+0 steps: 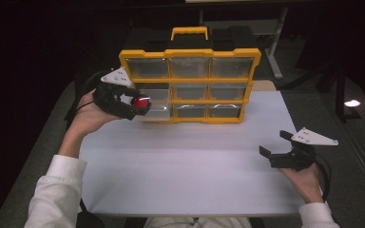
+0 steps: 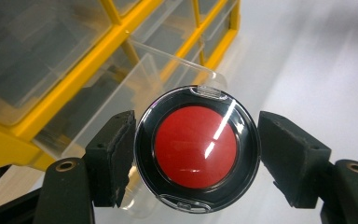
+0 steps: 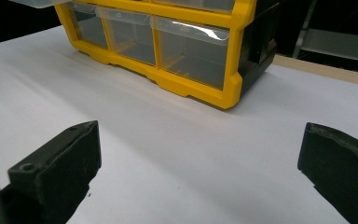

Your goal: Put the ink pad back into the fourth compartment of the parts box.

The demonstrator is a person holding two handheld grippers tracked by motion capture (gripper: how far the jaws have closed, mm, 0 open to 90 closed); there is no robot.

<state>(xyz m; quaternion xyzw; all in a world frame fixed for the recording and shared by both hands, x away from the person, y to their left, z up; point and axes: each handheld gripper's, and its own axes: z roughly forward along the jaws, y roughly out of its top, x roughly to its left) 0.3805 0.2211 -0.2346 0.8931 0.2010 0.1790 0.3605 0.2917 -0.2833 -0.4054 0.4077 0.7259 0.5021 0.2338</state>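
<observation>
A round black compact (image 2: 197, 149) with a red centre is clamped between my left gripper's (image 2: 196, 158) two pads. In the high view that compact (image 1: 141, 103) hangs just in front of the bottom left drawer of the yellow organizer (image 1: 190, 52), and my left gripper (image 1: 140, 104) is shut on it. That clear drawer (image 2: 135, 88) is pulled out beneath and behind the compact. My right gripper (image 1: 273, 142) rests open over the white table (image 1: 185, 161) at the right, nothing between its jaws; in the right gripper view the organizer (image 3: 191, 84) stands ahead of it.
The organizer has three rows of clear drawers in a yellow frame with a yellow handle (image 1: 189, 32) on top, standing at the table's far edge. Wide bare white tabletop lies between the two hands. Dark floor and a table leg (image 1: 275, 52) lie beyond.
</observation>
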